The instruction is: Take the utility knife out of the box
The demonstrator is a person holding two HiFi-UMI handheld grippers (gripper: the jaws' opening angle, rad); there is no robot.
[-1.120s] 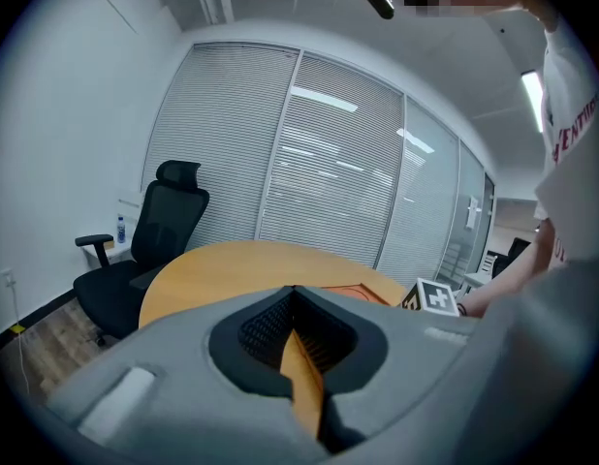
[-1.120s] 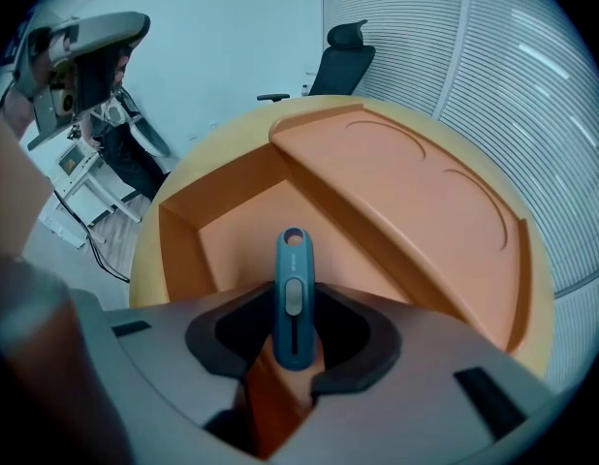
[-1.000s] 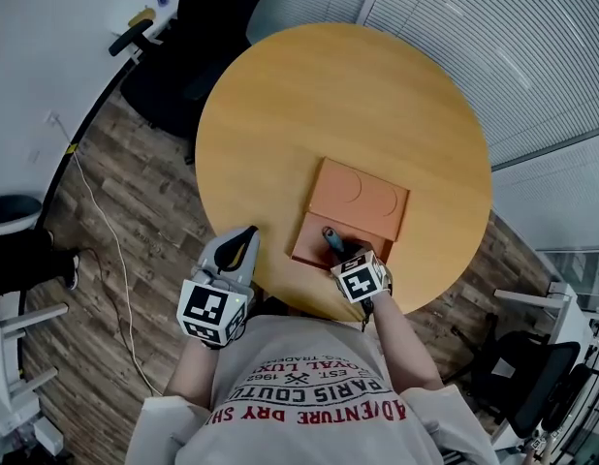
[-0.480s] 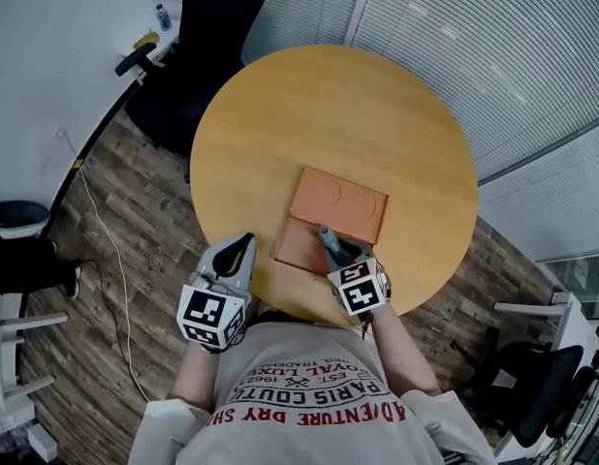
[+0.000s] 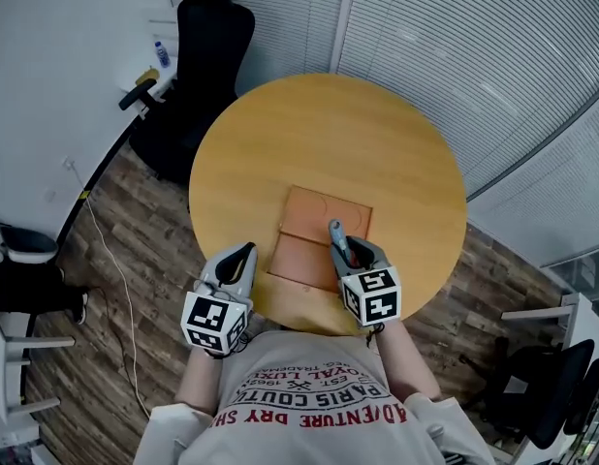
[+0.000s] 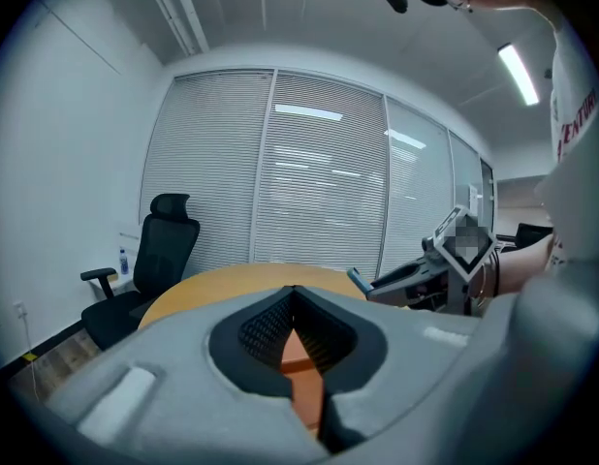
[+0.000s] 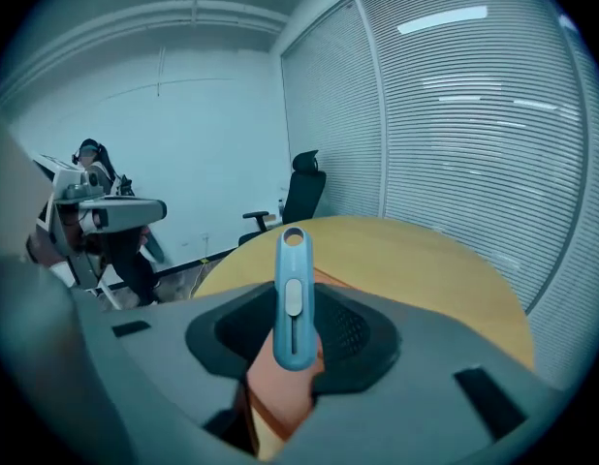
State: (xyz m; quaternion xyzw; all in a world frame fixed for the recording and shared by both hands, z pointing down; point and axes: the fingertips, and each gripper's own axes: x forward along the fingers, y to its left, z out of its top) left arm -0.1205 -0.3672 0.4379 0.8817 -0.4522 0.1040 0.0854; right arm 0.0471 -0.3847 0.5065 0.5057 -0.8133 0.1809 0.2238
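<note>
Blue plastic utility knife (image 7: pixel 293 298), clamped in right gripper (image 5: pixel 348 252), hangs above flat orange box (image 5: pixel 314 216): lift-out step. Left gripper (image 5: pixel 243 253) jaws together, empty. Next, set it beside box.

Shirt (image 5: pixel 309 395): "PARIS COUTU", "ADVENTURE DRY"

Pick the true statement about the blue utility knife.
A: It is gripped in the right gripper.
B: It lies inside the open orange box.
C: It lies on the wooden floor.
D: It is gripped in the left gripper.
A: the right gripper has its fingers shut on the utility knife, which sticks up from between them with the box beyond it.
</note>
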